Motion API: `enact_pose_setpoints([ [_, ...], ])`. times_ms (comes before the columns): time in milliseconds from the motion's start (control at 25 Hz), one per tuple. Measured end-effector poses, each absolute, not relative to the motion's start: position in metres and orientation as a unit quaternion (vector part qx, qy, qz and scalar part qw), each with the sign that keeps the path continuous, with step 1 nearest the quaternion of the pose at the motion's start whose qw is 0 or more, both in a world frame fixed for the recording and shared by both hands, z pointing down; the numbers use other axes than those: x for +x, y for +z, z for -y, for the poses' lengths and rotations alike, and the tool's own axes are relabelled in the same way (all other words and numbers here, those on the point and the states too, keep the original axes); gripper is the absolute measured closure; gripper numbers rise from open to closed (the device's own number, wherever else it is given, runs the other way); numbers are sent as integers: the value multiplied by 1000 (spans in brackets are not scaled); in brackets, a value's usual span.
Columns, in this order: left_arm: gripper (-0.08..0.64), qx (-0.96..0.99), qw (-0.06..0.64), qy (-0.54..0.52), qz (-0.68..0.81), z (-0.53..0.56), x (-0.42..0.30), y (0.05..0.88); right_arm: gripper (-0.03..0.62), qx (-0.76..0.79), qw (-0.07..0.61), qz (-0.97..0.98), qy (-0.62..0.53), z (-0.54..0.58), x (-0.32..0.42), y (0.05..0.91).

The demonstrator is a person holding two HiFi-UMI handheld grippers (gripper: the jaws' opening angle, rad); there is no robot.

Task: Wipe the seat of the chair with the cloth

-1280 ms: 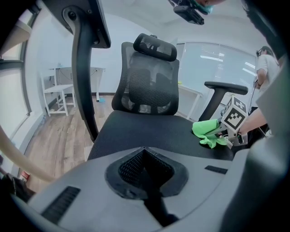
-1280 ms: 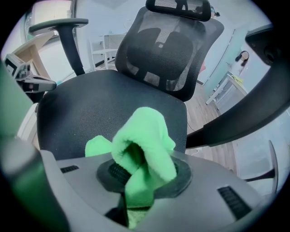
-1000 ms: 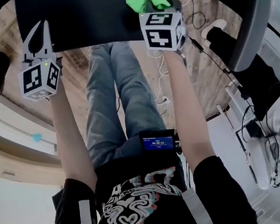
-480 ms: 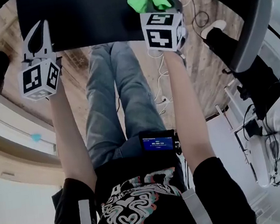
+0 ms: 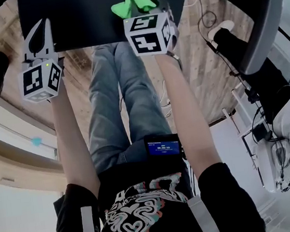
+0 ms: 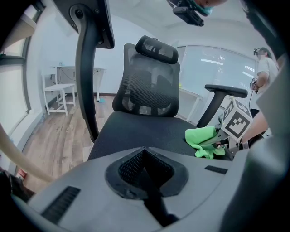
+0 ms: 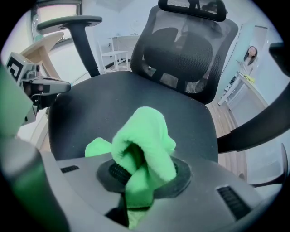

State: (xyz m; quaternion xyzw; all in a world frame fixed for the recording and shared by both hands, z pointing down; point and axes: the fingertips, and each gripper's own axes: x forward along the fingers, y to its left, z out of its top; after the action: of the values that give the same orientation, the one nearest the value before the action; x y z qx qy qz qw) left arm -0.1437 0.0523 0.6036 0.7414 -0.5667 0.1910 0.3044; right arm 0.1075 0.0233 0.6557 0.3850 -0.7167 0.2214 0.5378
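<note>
The right gripper [image 7: 136, 179] pinches the green cloth [image 7: 145, 136]. The fabric is bunched between its jaws and billows out ahead of them, with one flap sticking out to the side. The cloth covers the pads, so how far they stand apart behind it cannot be made out. Just past the jaws, under the cloth, is the black seat [image 7: 113, 99]. The left gripper view shows the cloth low against the seat near the front edge, but whether it presses on the fabric cannot be told.

The left gripper [image 6: 144, 156] has its jaws pressed together with nothing between them. It hangs at the seat's front corner, well apart from the cloth, which lies off to its right-hand side.

Each gripper's cube carries black-and-white square markers and no letters. At the person's waist, behind both grippers, a small screen [image 5: 163, 148] glows blue with white figures too small to read. The shirt print [image 5: 140, 208] below it is a swirling pattern with no legible words.

Beyond the grippers rise the chair's mesh backrest [image 6: 152, 90] and headrest [image 6: 157, 48], with an armrest [image 6: 225, 90] to one side. No maker's label can be read. The head view cuts the seat off at the top edge.
</note>
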Motion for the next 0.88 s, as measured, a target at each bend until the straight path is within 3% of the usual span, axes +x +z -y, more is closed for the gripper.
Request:
enact_pose_setpoints([
  [880, 560, 737, 302, 181, 576, -57, -153, 600, 492, 324, 510, 753, 260, -50, 1, 664],
])
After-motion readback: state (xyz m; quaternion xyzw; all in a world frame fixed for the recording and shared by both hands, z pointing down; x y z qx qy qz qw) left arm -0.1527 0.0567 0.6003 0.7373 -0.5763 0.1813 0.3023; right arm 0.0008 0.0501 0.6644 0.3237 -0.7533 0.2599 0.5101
